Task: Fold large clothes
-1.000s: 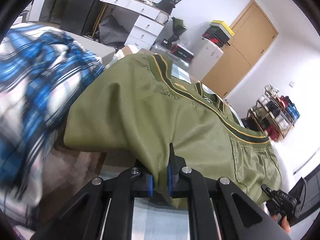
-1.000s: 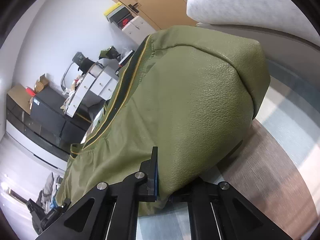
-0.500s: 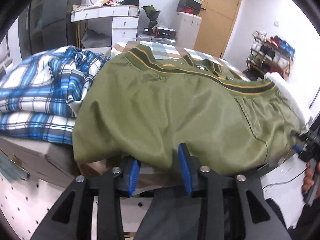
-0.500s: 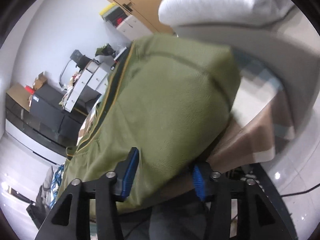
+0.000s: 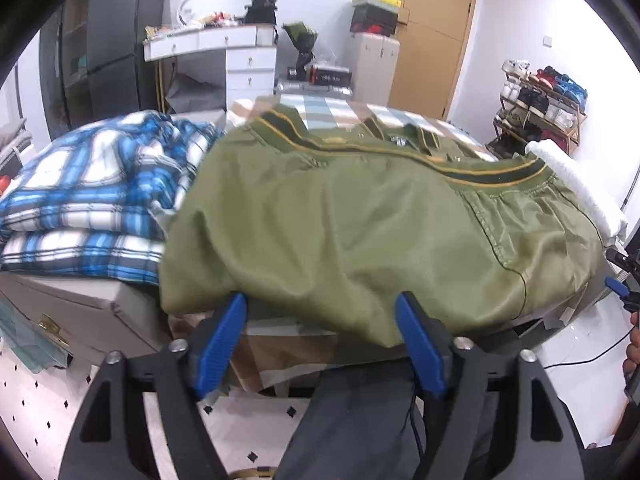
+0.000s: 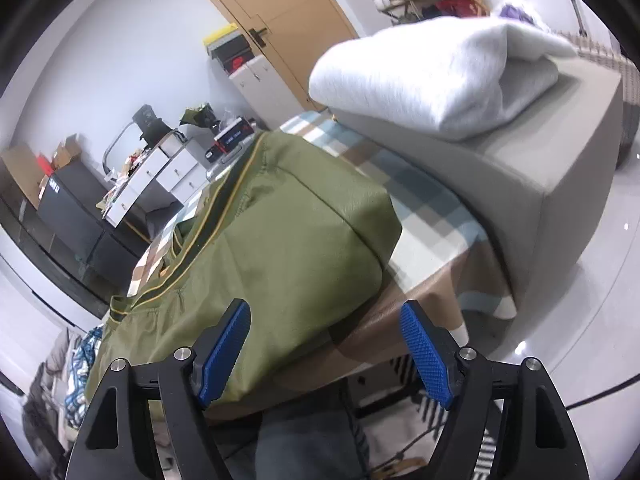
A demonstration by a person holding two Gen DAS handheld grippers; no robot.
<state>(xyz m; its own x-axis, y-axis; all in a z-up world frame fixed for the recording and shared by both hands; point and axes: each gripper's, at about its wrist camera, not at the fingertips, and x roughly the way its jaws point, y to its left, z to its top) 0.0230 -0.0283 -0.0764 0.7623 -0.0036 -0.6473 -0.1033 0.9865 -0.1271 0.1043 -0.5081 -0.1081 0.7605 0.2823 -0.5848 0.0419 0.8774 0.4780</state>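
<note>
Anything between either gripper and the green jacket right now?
Nothing visible. The left gripper and right gripper both sit at the near edge of the jacket, jaws opening, no pad pressing on the fabric. Only the checked tablecloth lies under it.

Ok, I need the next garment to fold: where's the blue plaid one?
In the left wrist view the plaid garment lies piled at the left on a grey box, touching the left edge of the green jacket.
</note>
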